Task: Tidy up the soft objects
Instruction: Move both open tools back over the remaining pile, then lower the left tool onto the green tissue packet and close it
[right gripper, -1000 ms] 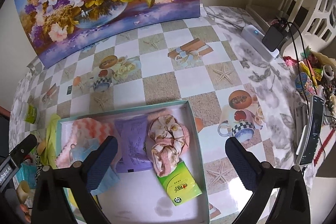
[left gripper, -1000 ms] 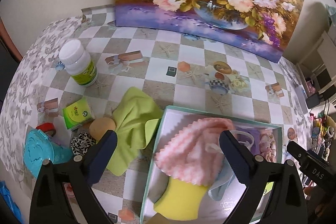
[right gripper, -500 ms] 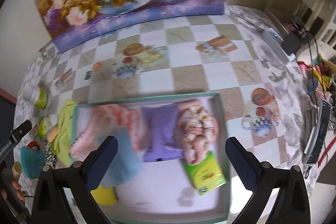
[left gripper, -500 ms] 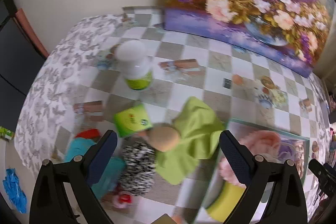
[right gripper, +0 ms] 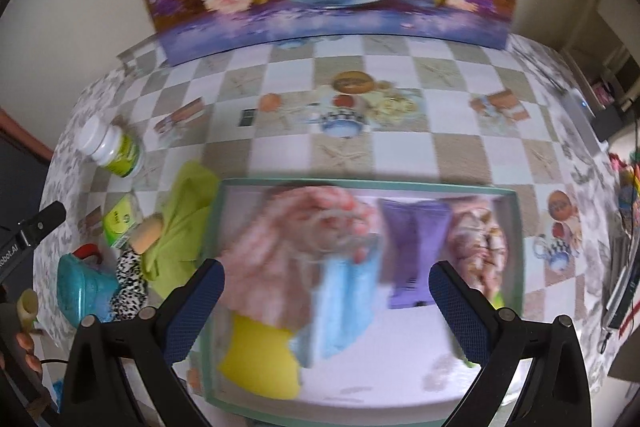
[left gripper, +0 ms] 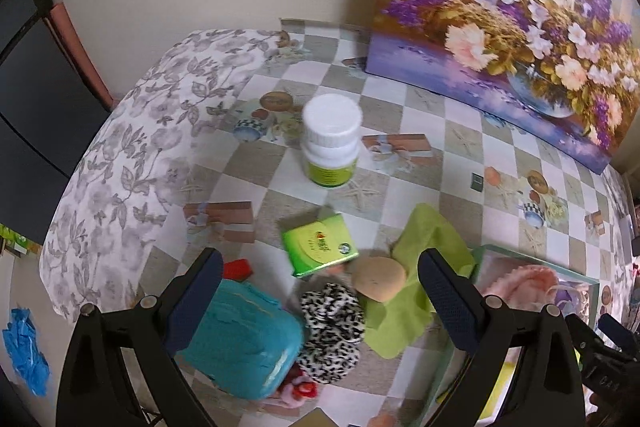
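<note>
My left gripper [left gripper: 320,291] is open above a pile on the checkered tablecloth: a black-and-white spotted scrunchie [left gripper: 332,331], a tan round sponge [left gripper: 378,279], a lime green cloth [left gripper: 424,267], a green tissue pack [left gripper: 318,247] and a teal pouch [left gripper: 248,343]. My right gripper [right gripper: 326,299] is open over the green-rimmed box [right gripper: 400,185], which holds a pink knitted cloth [right gripper: 280,247], a blue mask [right gripper: 348,303], a yellow sponge [right gripper: 260,359], a purple packet [right gripper: 414,247] and a floral scrunchie [right gripper: 482,243]. The right wrist view is blurred.
A white bottle with a green label [left gripper: 330,143] stands behind the pile. A flower painting [left gripper: 520,7] leans on the wall at the back. The table's left edge [left gripper: 80,211] drops off beside the pile. Cluttered shelves [right gripper: 624,227] lie to the right.
My left gripper has swung left from the box to above the pile of loose items. My right gripper has shifted left over the box. Both stay open.
</note>
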A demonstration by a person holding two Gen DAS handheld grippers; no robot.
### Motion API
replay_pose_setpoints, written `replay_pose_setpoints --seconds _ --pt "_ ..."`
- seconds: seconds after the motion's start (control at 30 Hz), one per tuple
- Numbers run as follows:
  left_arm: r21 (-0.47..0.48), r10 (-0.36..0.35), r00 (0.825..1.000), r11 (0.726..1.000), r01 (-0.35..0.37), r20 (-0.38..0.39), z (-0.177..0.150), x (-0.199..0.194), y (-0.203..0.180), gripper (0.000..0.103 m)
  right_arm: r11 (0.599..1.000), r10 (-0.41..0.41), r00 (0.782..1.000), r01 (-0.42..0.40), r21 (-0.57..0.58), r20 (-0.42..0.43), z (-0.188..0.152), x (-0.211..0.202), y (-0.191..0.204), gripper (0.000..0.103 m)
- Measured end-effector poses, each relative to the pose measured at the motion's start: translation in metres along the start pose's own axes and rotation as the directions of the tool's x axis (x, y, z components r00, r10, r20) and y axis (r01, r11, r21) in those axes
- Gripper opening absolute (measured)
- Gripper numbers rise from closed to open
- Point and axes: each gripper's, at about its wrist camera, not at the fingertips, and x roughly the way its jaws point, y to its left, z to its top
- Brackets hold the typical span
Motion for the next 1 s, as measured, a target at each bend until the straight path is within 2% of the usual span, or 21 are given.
replay_pose_setpoints --seconds 0.27,0.5,0.73,1.0 --pt "-0.07 0.012 1.0 0.997 -0.014 -0.023 0.004 0.013 0.043 0.098 0.992 0.043 0.999 -0.041 -0.12 0.011 0.004 0.009 0.059 0.103" --pt "-0.115 0.002 0.998 0.993 -0.008 -0.056 0.004 0.029 0.067 0.098 0.981 0.068 0.998 -0.069 -0.18 -0.011 0.004 0.025 0.093 0.103" --pt "-0.119 -0.021 0.996 0.993 0.011 -0.09 0.005 0.046 0.068 0.098 0.98 0.057 0.998 -0.06 -0.19 -0.025 0.011 0.045 0.103 0.103" --pt "-0.084 -0.055 0.99 0.995 0.044 -0.132 0.011 0.072 0.044 0.098 0.984 0.056 0.997 -0.062 -0.167 -0.044 0.021 0.068 0.104 0.103"
